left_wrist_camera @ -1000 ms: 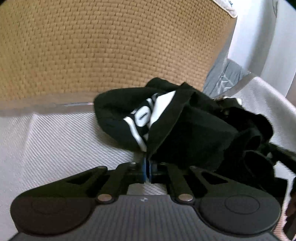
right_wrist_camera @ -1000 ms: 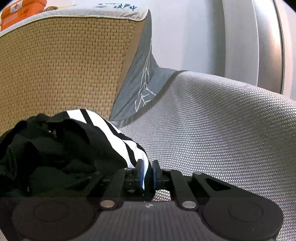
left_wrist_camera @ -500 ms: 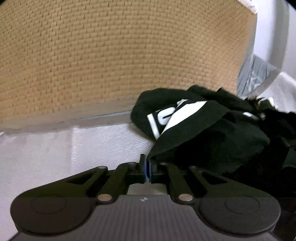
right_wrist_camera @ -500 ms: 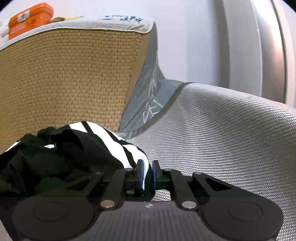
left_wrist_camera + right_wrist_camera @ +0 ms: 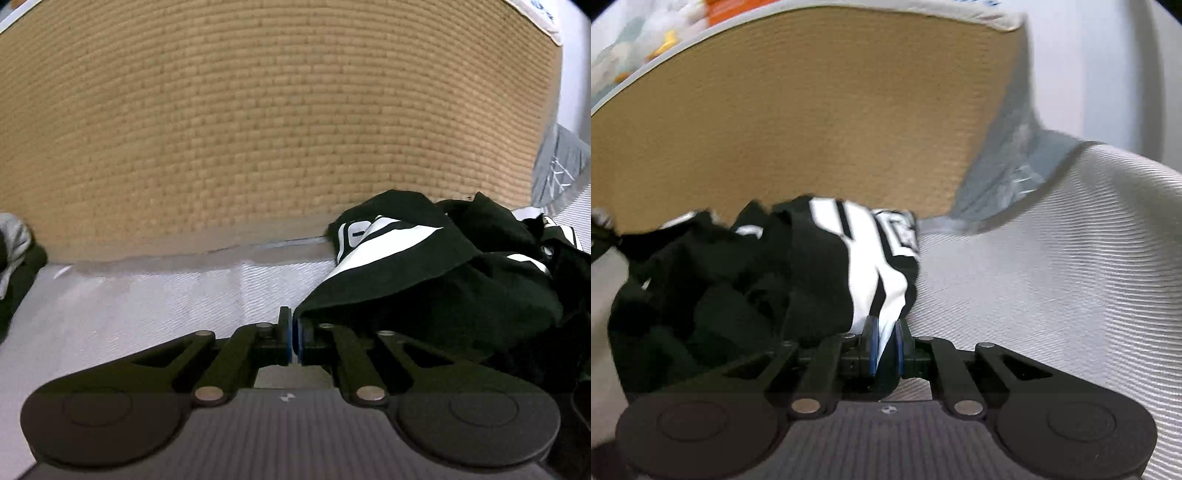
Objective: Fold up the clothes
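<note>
A black garment with white stripes and lettering (image 5: 436, 280) lies bunched on a light woven surface (image 5: 147, 306), right of centre in the left wrist view. My left gripper (image 5: 294, 338) is shut on its black edge. In the right wrist view the same garment (image 5: 768, 280) is heaped to the left, its black-and-white striped part (image 5: 882, 273) hanging into my right gripper (image 5: 885, 349), which is shut on it.
A tall tan woven panel (image 5: 277, 122) stands right behind the garment and fills the background; it also shows in the right wrist view (image 5: 798, 122). A grey patterned cushion (image 5: 1004, 177) sits at its right end. Blurred items (image 5: 665, 33), one orange, lie on top of the panel.
Both grippers have kept their hold on the garment. The left one has swung left, so the garment sits further right in its view. The right view has shifted and the striped part has lifted.
</note>
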Available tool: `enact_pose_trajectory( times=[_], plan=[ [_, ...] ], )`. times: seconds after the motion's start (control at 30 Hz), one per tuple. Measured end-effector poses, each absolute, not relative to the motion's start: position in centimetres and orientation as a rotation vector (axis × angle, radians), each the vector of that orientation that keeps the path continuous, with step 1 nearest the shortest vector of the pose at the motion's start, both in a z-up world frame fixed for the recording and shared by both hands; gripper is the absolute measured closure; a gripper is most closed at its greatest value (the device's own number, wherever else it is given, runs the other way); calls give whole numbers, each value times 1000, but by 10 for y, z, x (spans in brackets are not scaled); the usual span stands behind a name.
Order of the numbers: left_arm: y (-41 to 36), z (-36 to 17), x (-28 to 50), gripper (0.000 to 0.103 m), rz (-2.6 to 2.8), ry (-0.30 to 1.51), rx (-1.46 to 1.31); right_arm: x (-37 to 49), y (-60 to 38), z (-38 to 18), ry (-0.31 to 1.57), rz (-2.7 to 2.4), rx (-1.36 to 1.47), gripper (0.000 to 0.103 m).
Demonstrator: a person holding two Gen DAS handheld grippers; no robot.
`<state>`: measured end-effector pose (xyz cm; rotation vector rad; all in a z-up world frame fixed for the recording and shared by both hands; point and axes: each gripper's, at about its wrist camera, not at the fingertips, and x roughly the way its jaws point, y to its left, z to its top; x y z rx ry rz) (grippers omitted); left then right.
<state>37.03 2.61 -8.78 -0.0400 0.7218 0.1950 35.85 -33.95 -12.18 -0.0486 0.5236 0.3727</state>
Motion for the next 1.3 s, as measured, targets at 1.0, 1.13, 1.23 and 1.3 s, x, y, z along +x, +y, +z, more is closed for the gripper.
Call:
enact_pose_trajectory(
  times=[1.0,1.13,1.23,1.3],
  plan=[
    [11,-54,334,42,-172,762,58,320,-242,-122,678,1016,-175,92],
    [9,-57,330,42,-185,789,32,309,-223,-122,686,1033,-167,92],
    [9,-56,324,41,-216,791,-6,296,-207,-121,687,1058,-168,92],
    [10,-55,320,38,-244,788,-15,288,-196,-121,685,1074,-180,92]
  ],
)
